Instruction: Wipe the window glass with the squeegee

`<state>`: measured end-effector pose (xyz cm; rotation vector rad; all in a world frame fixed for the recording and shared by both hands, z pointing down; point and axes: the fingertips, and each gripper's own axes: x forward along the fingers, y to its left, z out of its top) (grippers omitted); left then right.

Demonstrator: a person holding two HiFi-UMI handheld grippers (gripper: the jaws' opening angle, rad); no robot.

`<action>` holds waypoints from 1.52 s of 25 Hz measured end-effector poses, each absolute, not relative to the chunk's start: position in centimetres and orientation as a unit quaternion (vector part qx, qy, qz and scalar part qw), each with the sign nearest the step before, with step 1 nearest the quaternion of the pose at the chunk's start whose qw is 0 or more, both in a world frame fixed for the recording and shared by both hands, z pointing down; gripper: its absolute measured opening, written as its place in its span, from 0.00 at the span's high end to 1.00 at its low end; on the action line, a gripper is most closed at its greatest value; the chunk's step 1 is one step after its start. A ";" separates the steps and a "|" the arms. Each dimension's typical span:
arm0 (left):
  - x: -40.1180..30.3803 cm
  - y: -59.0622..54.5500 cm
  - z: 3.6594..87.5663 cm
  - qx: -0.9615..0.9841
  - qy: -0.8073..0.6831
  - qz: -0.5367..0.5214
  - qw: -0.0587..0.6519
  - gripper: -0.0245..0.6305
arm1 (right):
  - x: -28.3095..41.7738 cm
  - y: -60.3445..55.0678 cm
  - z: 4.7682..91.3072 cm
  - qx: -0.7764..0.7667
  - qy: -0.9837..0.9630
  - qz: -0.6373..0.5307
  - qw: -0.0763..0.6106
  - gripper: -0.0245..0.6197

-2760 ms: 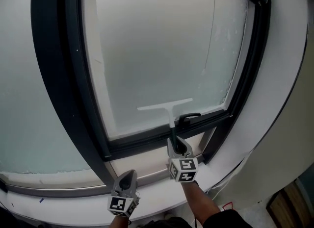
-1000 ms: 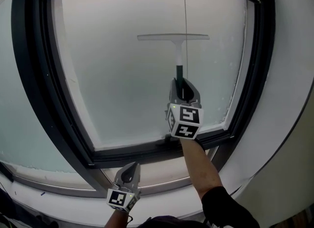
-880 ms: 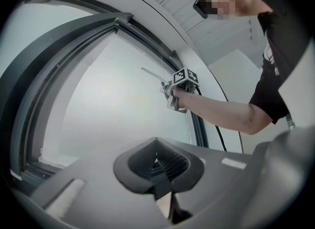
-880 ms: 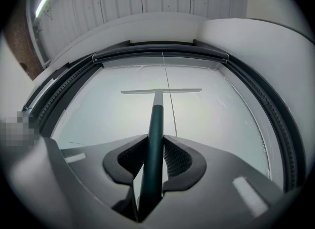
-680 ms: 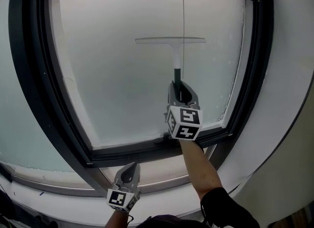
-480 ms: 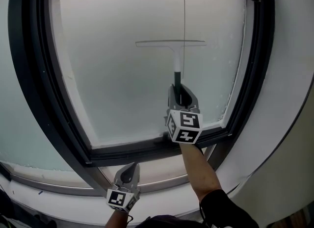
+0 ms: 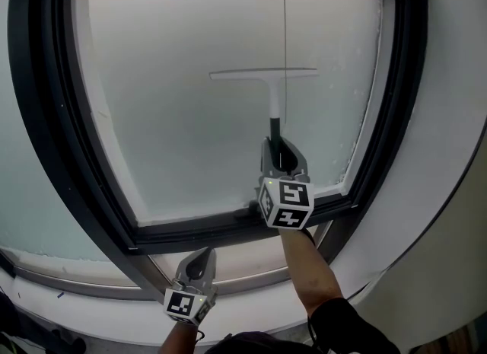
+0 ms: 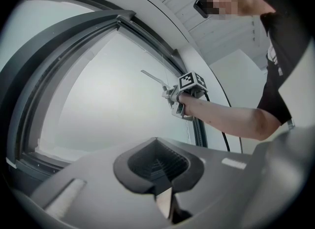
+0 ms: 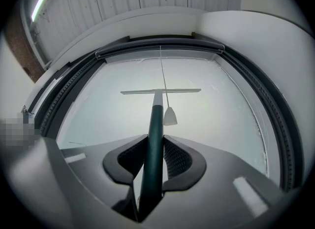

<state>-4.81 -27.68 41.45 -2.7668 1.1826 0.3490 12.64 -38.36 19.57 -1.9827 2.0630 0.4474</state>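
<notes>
While you face the frosted pale window glass (image 7: 190, 116) in its dark metal frame (image 7: 57, 154), a curved white wall (image 7: 449, 132) wraps the opening. A thin blind cord (image 7: 284, 10) hangs down the pane. Compared with a second ago, the white-bladed squeegee with the dark green handle (image 7: 273, 101) sits slightly lower on the glass, and your right gripper (image 7: 280, 151) has dropped with it. That gripper is clamped on the lower end of the handle, and the blade lies level against the pane straight above the jaws. Your left gripper (image 7: 201, 259) hangs low, below the bottom frame, its jaws pressed together with nothing between them.
</notes>
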 end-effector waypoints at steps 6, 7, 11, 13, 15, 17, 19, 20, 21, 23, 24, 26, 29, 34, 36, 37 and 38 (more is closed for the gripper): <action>-4.4 -27.6 41.9 -0.913 0.388 0.109 0.057 0.96 | 12.8 -38.4 21.2 -0.681 0.709 0.146 0.111 0.81; -4.3 -27.5 42.0 -0.914 0.388 0.108 0.054 0.96 | 12.8 -38.3 21.5 -0.681 0.709 0.145 0.110 0.81; -3.9 -27.3 42.7 -0.917 0.384 0.097 0.054 0.96 | 12.8 -38.0 22.5 -0.682 0.711 0.137 0.108 0.81; -3.5 -27.1 42.4 -0.916 0.383 0.109 0.043 0.96 | 12.8 -37.9 23.2 -0.682 0.711 0.133 0.107 0.82; -3.4 -27.1 42.4 -0.917 0.382 0.110 0.041 0.96 | 12.9 -37.8 23.7 -0.683 0.711 0.129 0.105 0.81; -3.4 -27.1 42.7 -0.918 0.381 0.102 0.047 0.96 | 12.9 -37.8 24.2 -0.684 0.711 0.126 0.104 0.81; -3.3 -27.0 42.7 -0.918 0.381 0.101 0.046 0.96 | 12.8 -37.7 24.7 -0.683 0.713 0.122 0.103 0.81; -3.3 -26.9 42.6 -0.918 0.381 0.105 0.043 0.96 | 12.8 -37.6 24.9 -0.683 0.713 0.120 0.102 0.81; -3.2 -26.8 42.6 -0.918 0.381 0.106 0.040 0.96 | 12.8 -37.6 25.2 -0.683 0.713 0.119 0.101 0.81; -3.2 -26.8 42.9 -0.918 0.382 0.104 0.037 0.96 | 12.7 -37.6 25.7 -0.683 0.714 0.115 0.099 0.81; -3.2 -26.8 43.0 -0.918 0.382 0.103 0.037 0.96 | 12.8 -37.6 25.9 -0.684 0.714 0.113 0.099 0.81; -3.2 -26.7 43.2 -0.917 0.383 0.102 0.036 0.96 | 12.8 -37.5 26.4 -0.684 0.714 0.110 0.097 0.81; -3.2 -26.7 43.5 -0.917 0.384 0.101 0.032 0.96 | 12.8 -37.4 27.2 -0.685 0.715 0.105 0.094 0.81; -3.0 -26.6 43.9 -0.918 0.383 0.098 0.025 0.96 | 12.9 -37.2 28.5 -0.686 0.716 0.093 0.087 0.81; -2.9 -26.6 44.0 -0.919 0.381 0.097 0.024 0.97 | 12.8 -37.2 29.0 -0.686 0.717 0.090 0.083 0.81; -2.8 -26.5 44.0 -0.920 0.380 0.095 0.024 0.96 | 12.8 -37.2 29.2 -0.686 0.717 0.090 0.082 0.81; -2.8 -26.5 44.1 -0.920 0.379 0.094 0.024 0.96 | 12.8 -37.2 29.3 -0.687 0.717 0.091 0.080 0.81</action>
